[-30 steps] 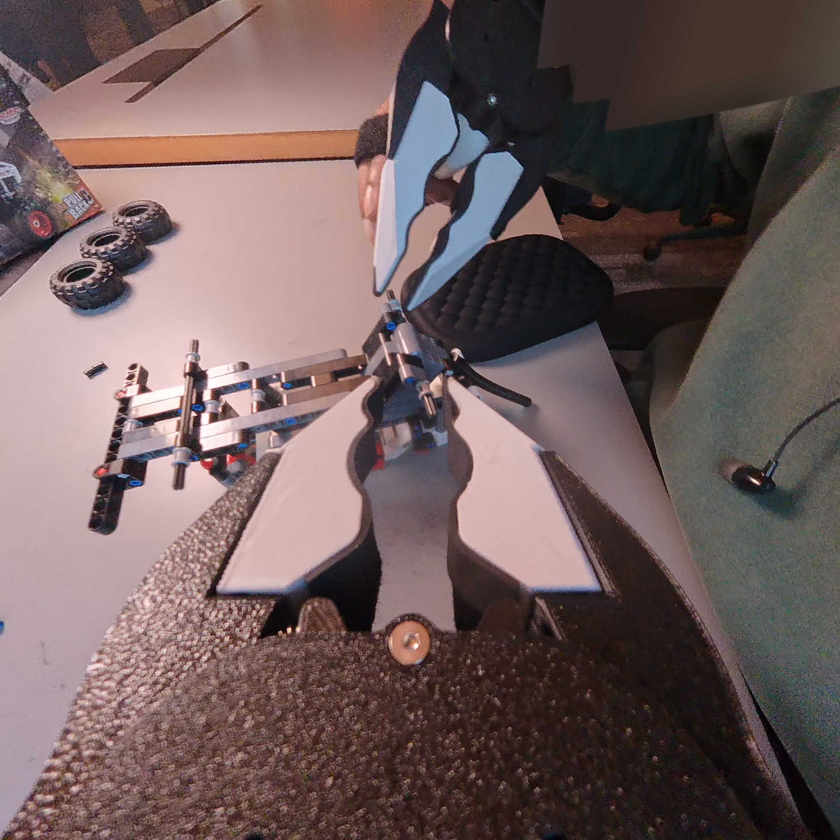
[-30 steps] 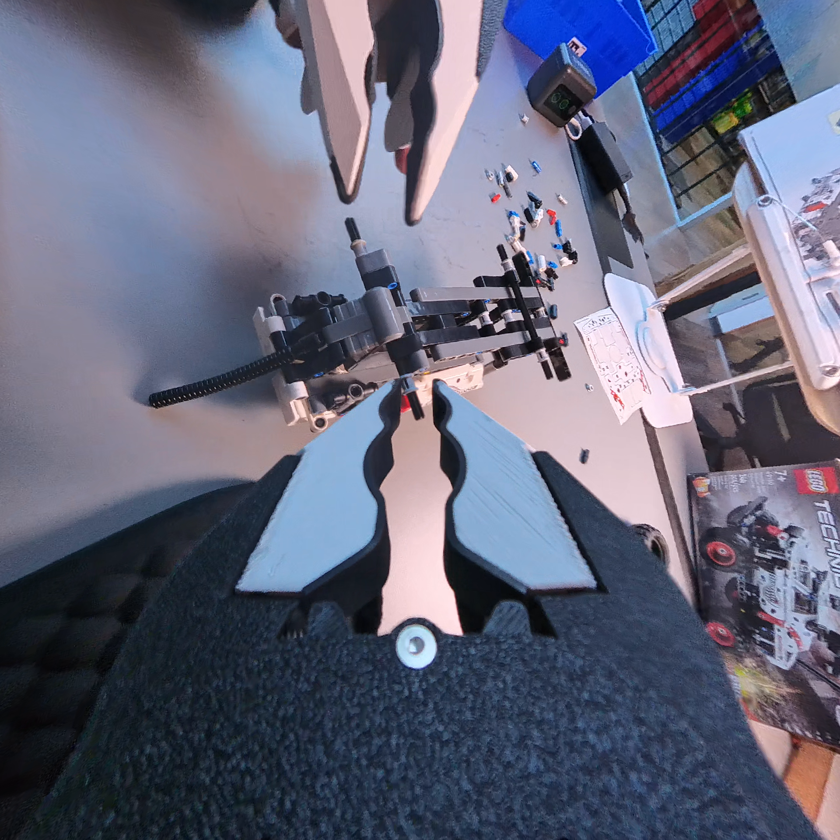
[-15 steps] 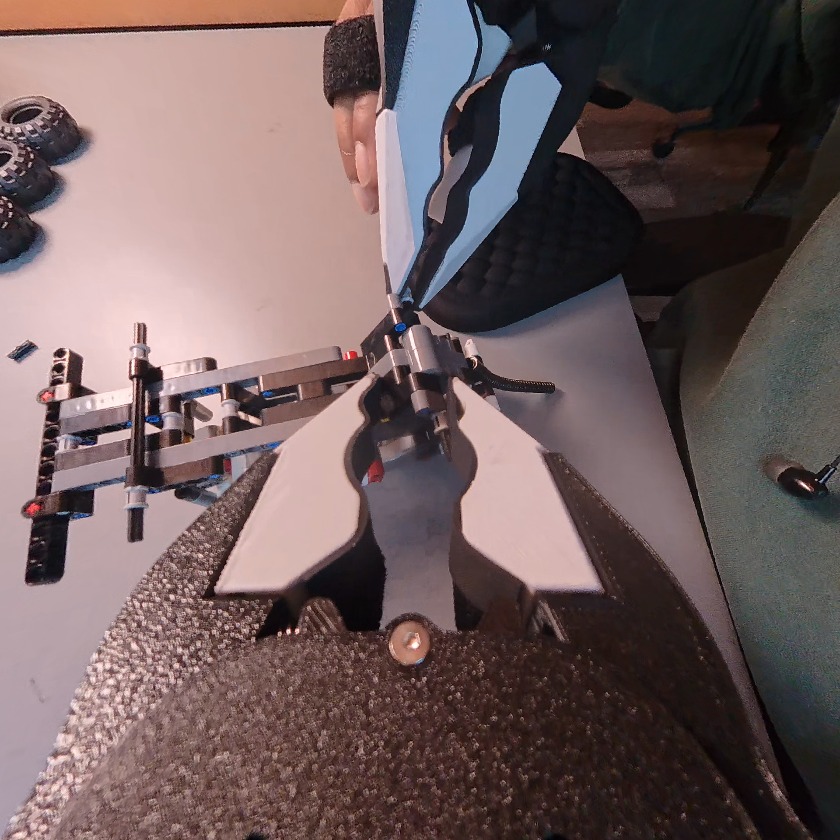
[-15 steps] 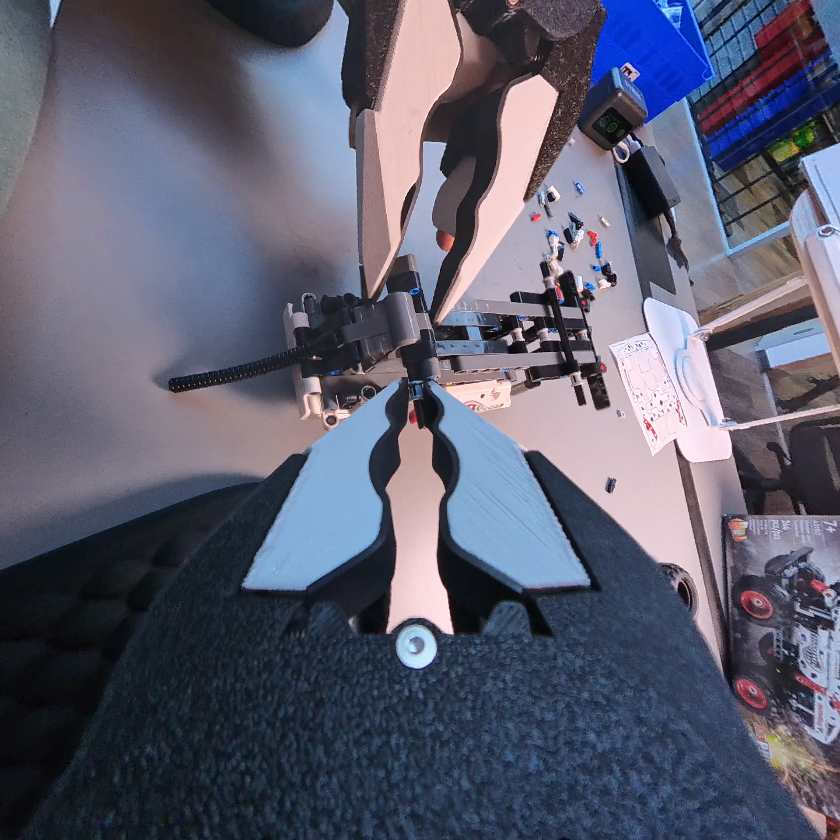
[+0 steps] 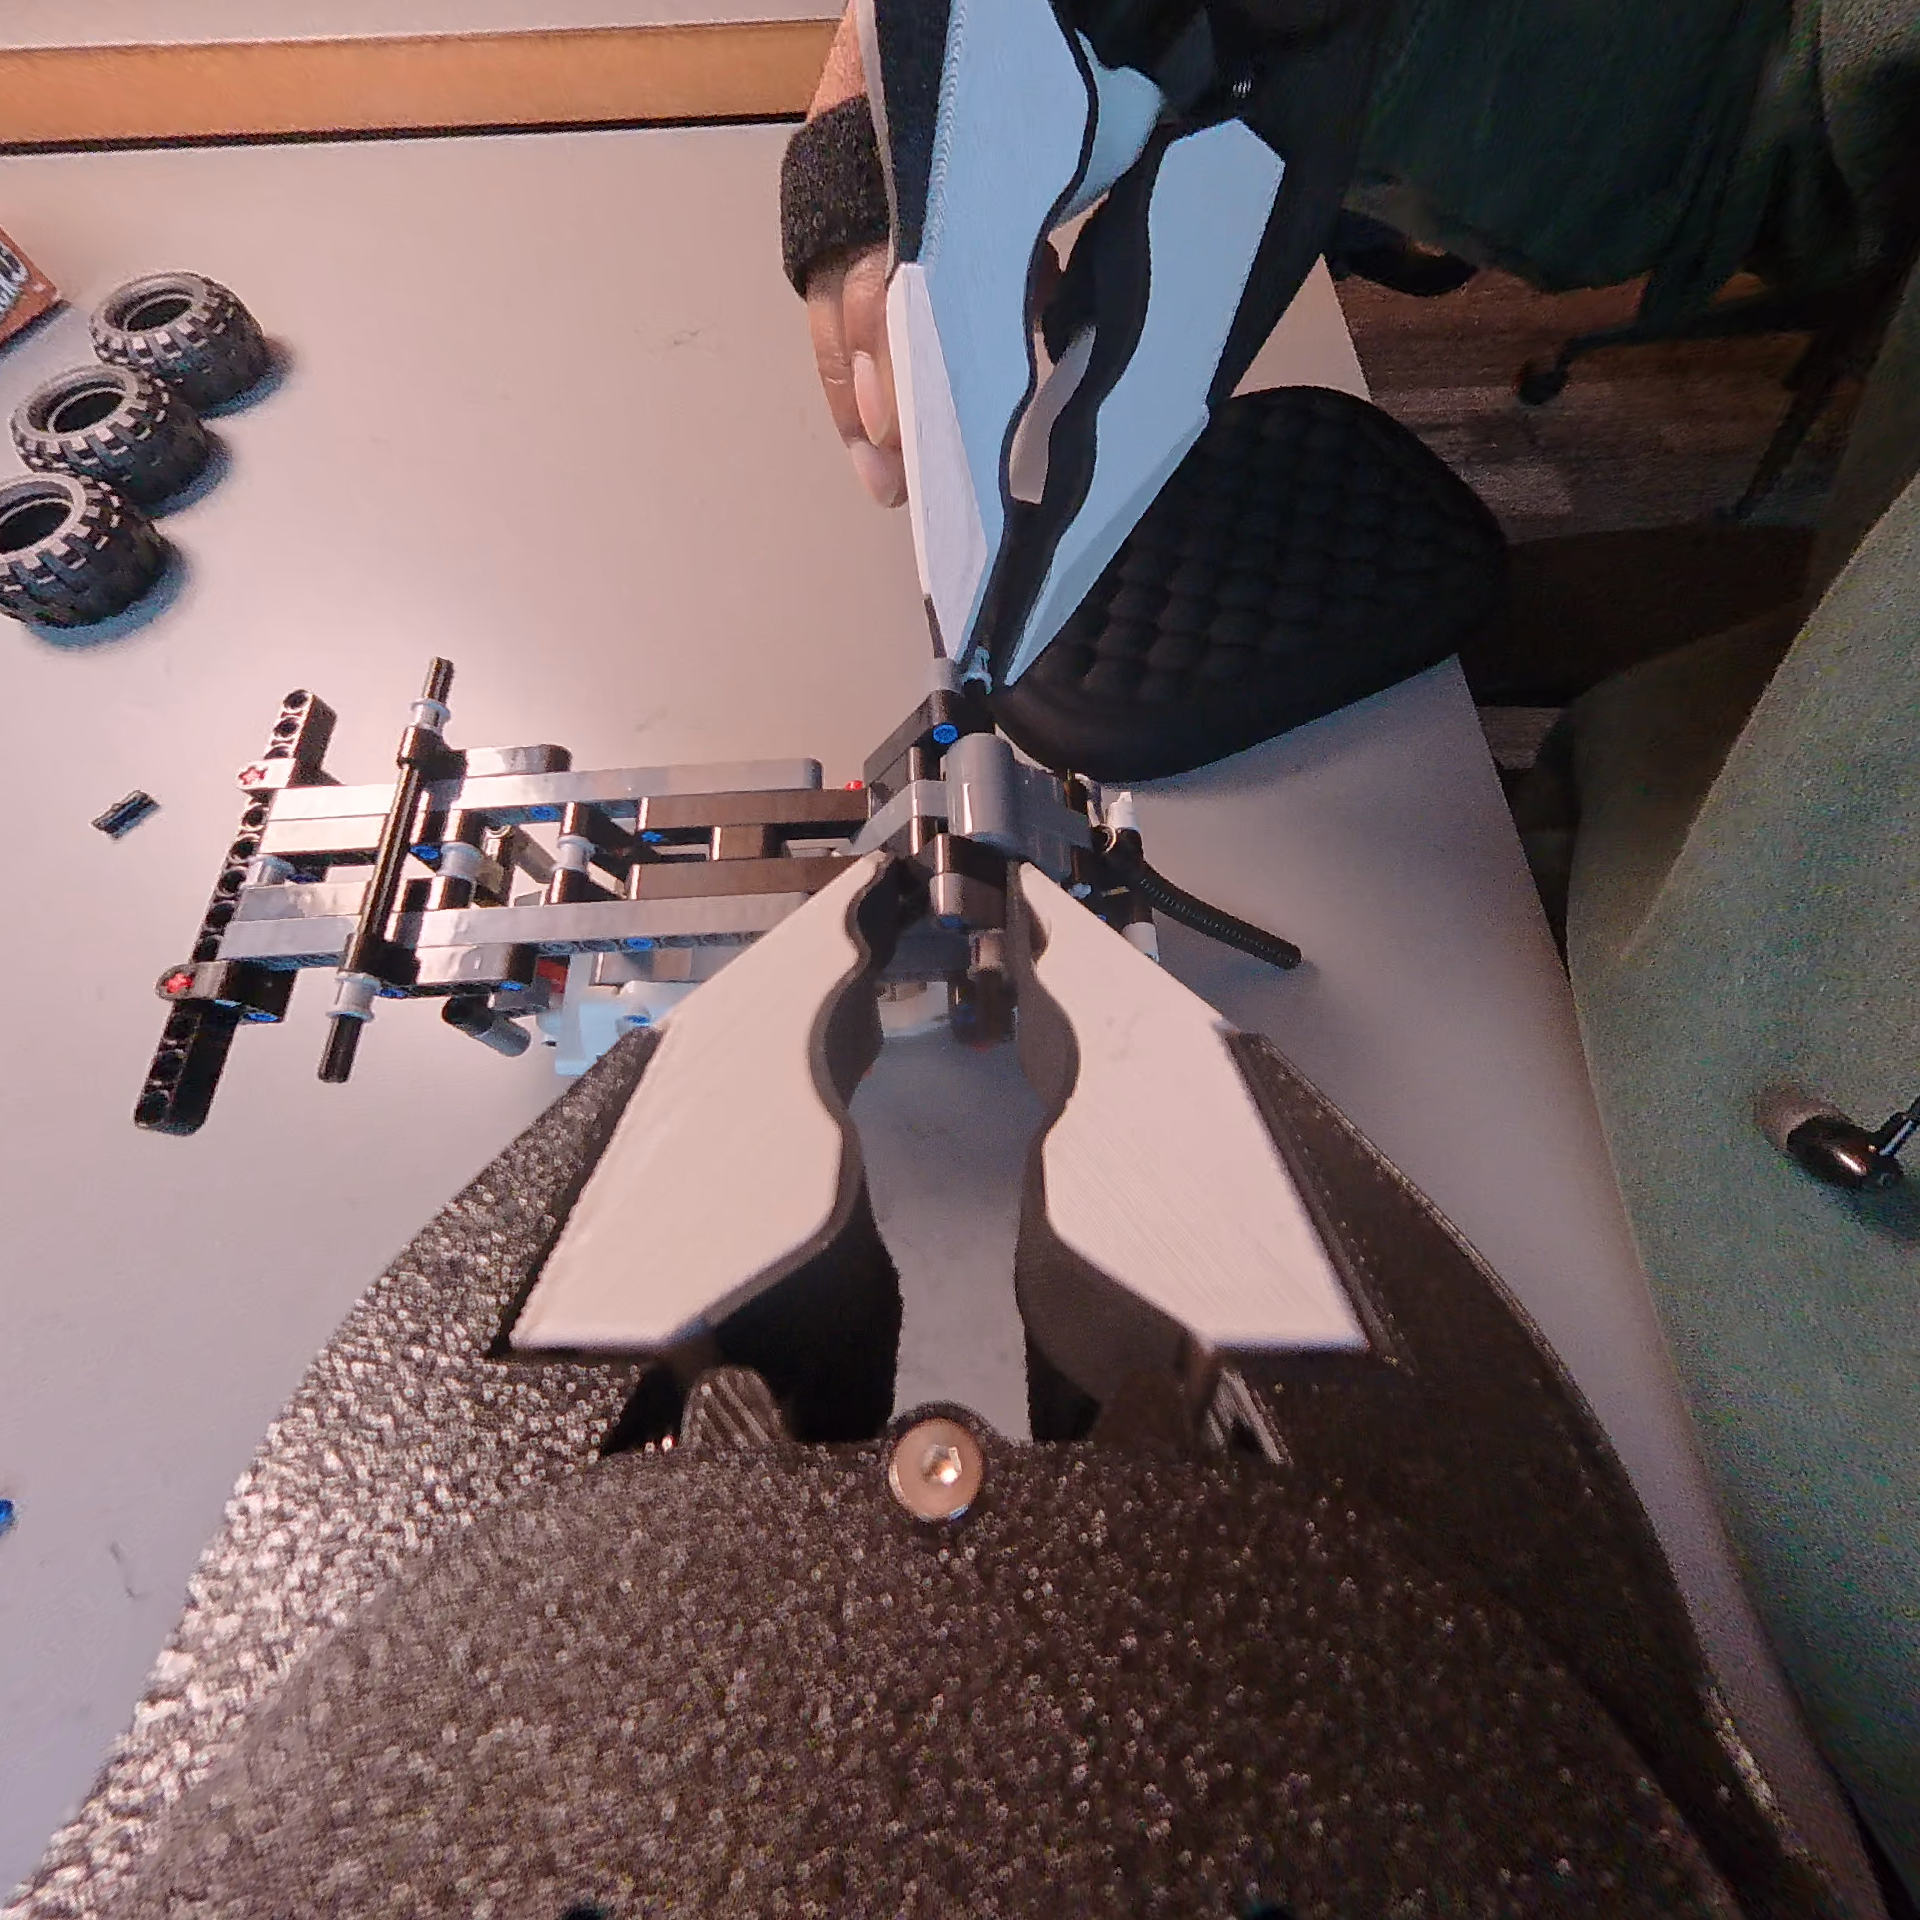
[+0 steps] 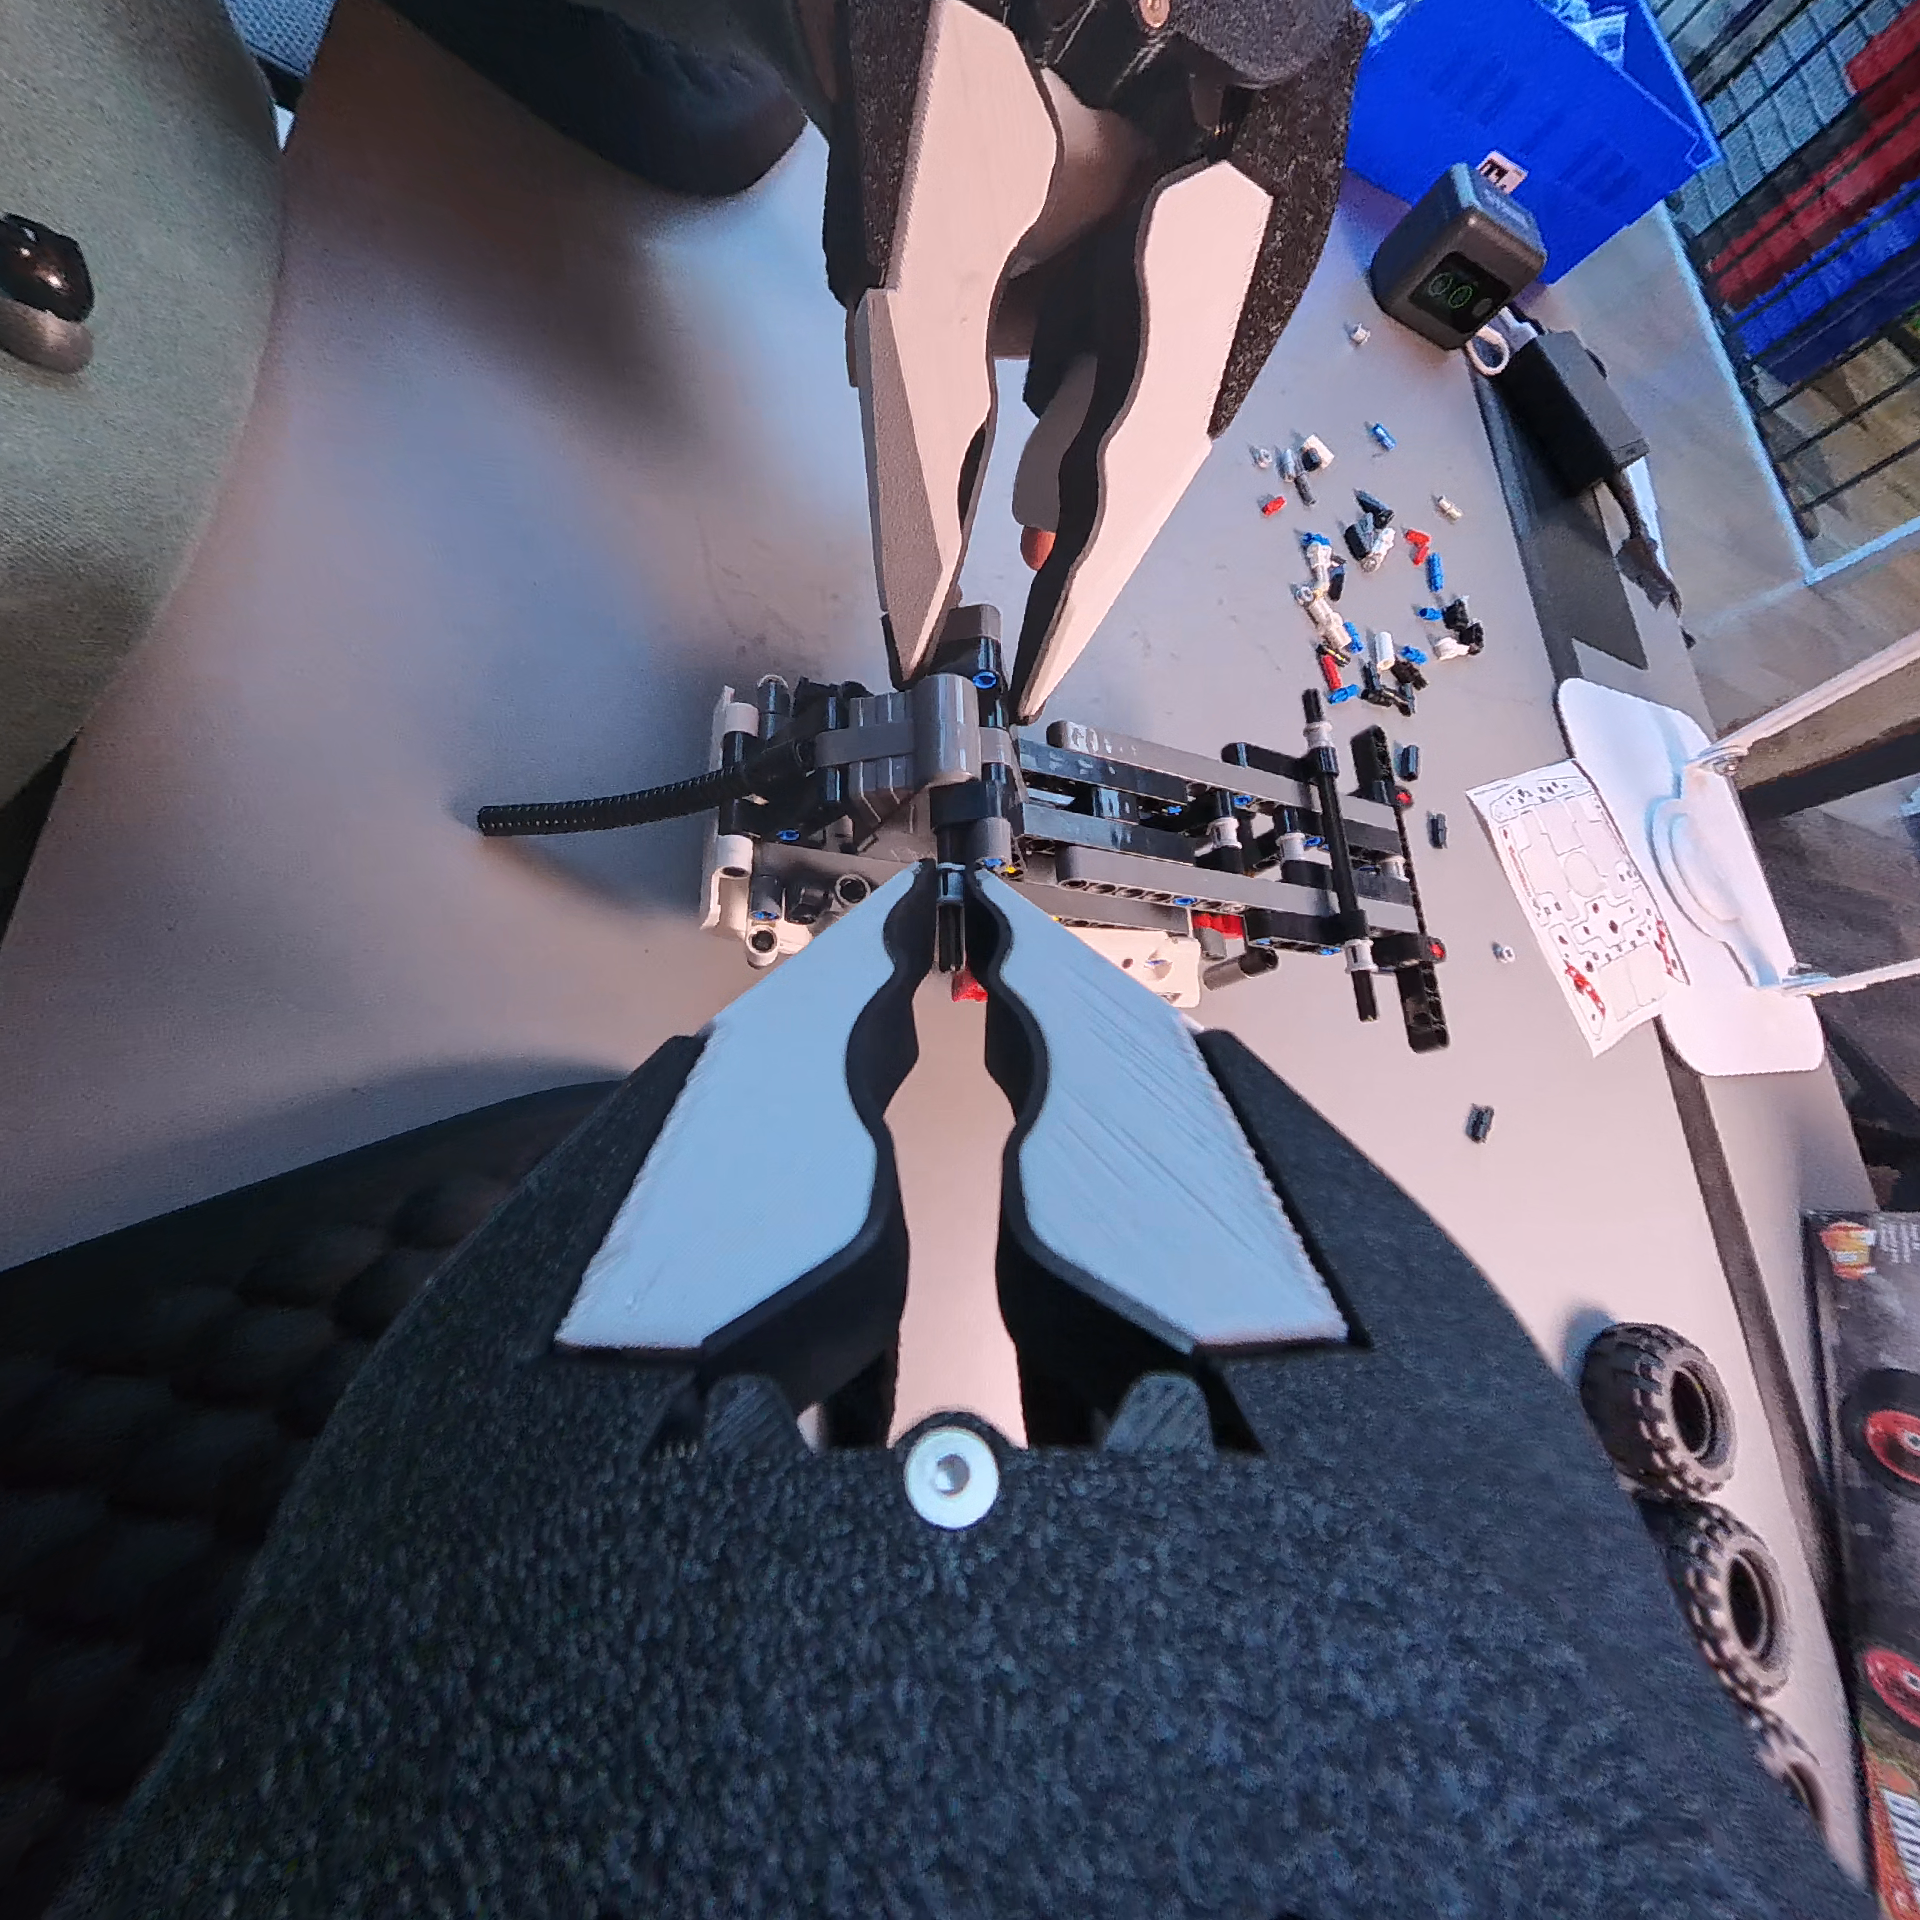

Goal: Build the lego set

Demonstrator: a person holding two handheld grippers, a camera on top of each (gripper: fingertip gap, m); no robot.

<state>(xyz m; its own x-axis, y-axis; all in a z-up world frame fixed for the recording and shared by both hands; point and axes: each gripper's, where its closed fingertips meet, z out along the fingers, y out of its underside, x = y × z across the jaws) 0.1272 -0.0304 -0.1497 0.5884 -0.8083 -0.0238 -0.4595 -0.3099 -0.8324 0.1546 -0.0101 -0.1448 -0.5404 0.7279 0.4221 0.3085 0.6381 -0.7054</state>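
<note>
**Left wrist view, near to far**
- Nearest the lens: left gripper (image 5: pixel 954 883), fingers part-way closed and clamped across the dark block at the near side of the lego chassis (image 5: pixel 623 831).
- Just beyond the fingertips: the chassis lying flat on the grey table (image 5: pixel 520 416), its long beams running away to the left of the tongs.
- To the right of the clamped end: a black ribbed hose (image 5: pixel 1216 925) sticking out of the chassis onto the table.
- On the far side of the chassis: right gripper (image 5: pixel 977 665) coming down from above, tips drawn together on the far end of the cross axle.
- Behind it: a black quilted pad (image 5: pixel 1299 571).
- Far left: three black tyres (image 5: pixel 104 416) in a row, well apart from the chassis.

**Right wrist view, near to far**
- Nearest the lens: right gripper (image 6: pixel 948 883), fingers almost together and pinched on the black axle (image 6: pixel 948 935) at the chassis edge.
- Directly ahead: lego chassis (image 6: pixel 1143 831), touching both pairs of tongs and held between them, beams extending right.
- Opposite: left gripper (image 6: pixel 971 686), tips either side of the grey block.
- Near right: tyres (image 6: pixel 1662 1403) beside a printed box (image 6: pixel 1870 1455).
- Right of the chassis: a sticker sheet (image 6: pixel 1569 894).
- Farther off: loose small parts (image 6: pixel 1371 582), then a black device (image 6: pixel 1455 260) and a blue bin (image 6: pixel 1507 104).
</note>
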